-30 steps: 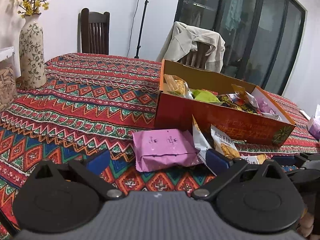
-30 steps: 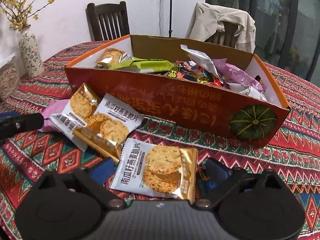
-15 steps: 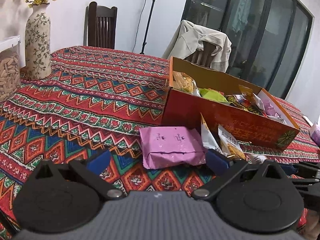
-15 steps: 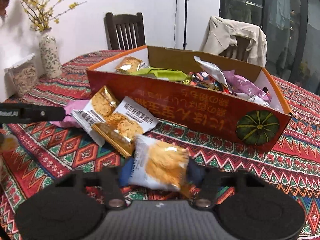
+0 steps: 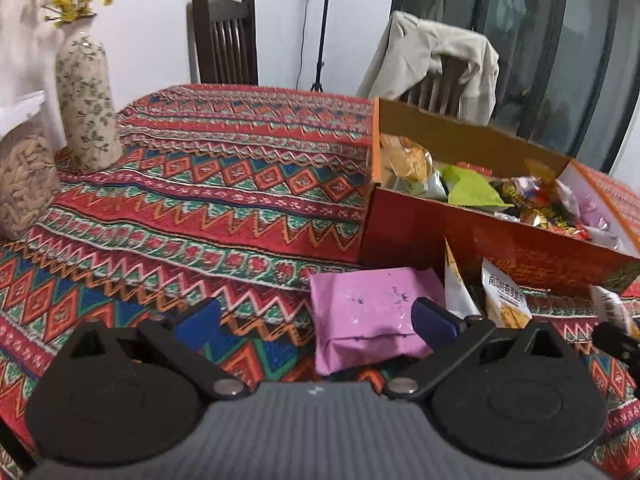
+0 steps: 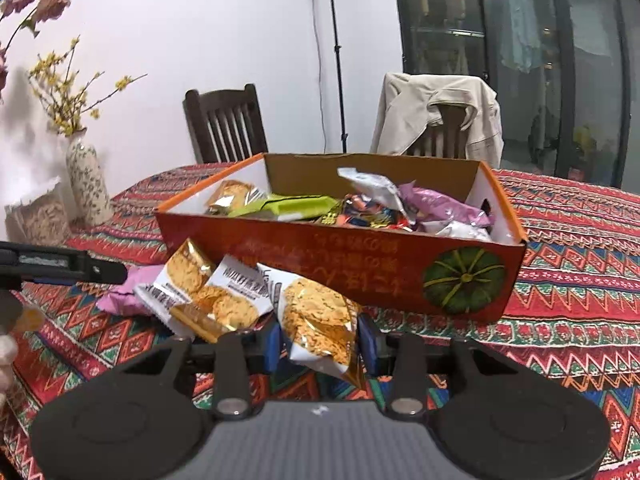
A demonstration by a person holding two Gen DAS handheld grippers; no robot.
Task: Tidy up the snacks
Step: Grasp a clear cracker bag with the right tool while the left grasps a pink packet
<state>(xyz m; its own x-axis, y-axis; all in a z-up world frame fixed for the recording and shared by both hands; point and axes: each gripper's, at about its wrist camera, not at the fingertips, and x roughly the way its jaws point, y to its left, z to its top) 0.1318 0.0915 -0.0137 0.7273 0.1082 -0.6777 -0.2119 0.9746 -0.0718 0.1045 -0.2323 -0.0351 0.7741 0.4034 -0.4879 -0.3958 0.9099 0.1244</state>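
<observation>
An orange cardboard box filled with several snack packets stands on the patterned tablecloth. My right gripper has a gold-and-white cracker packet between its pads, raised off the cloth in front of the box; the jaws are still closing on it. Two similar cracker packets lean against the box's front wall. My left gripper is open just above the cloth, with a pink packet lying between its fingertips, close to the right finger. The pink packet lies left of the crackers.
A flowered vase and a clear container of seeds stand at the table's left edge. A dark wooden chair and a chair draped with a beige jacket are behind the table. Glass doors are at the right.
The right gripper went from wide open around the cracker packet to closed on it and raised it off the cloth. The left gripper moved nearer the pink packet.
</observation>
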